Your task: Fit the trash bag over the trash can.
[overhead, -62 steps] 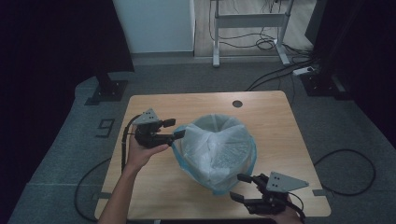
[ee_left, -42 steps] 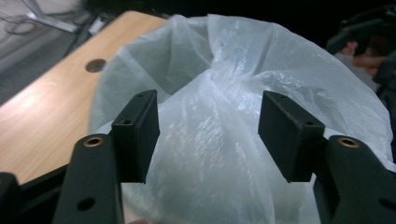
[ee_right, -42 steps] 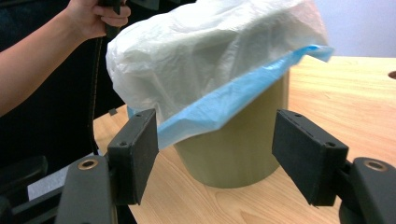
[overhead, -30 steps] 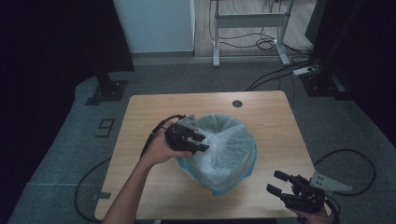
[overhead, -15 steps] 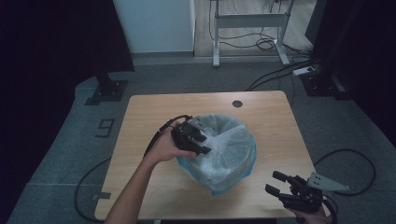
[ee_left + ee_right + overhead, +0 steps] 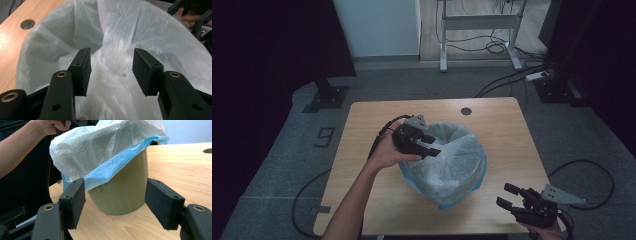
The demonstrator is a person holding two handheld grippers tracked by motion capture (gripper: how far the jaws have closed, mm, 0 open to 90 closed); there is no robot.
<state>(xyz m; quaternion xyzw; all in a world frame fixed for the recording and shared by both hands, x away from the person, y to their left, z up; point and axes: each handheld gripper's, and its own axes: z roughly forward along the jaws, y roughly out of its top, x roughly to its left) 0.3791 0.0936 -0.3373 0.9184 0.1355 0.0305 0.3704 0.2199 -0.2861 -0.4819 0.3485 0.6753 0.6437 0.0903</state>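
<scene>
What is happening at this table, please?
A person is lining a small bin with a plastic bag on a wooden table. The left gripper reaches into the bin's mouth; its jaws have just been opening and stand apart with bag film between them, not pressed. The bag's blue edge already hangs over the rim. The right gripper waits open at the table's near corner, apart from the bin.

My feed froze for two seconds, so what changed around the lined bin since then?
The left gripper moved from the bin's left side over its mouth, and its jaws have just been opening, loose film between them. The right gripper drew back toward the table's right corner, open. The olive round bin with its white-and-blue plastic liner stayed put.
</scene>
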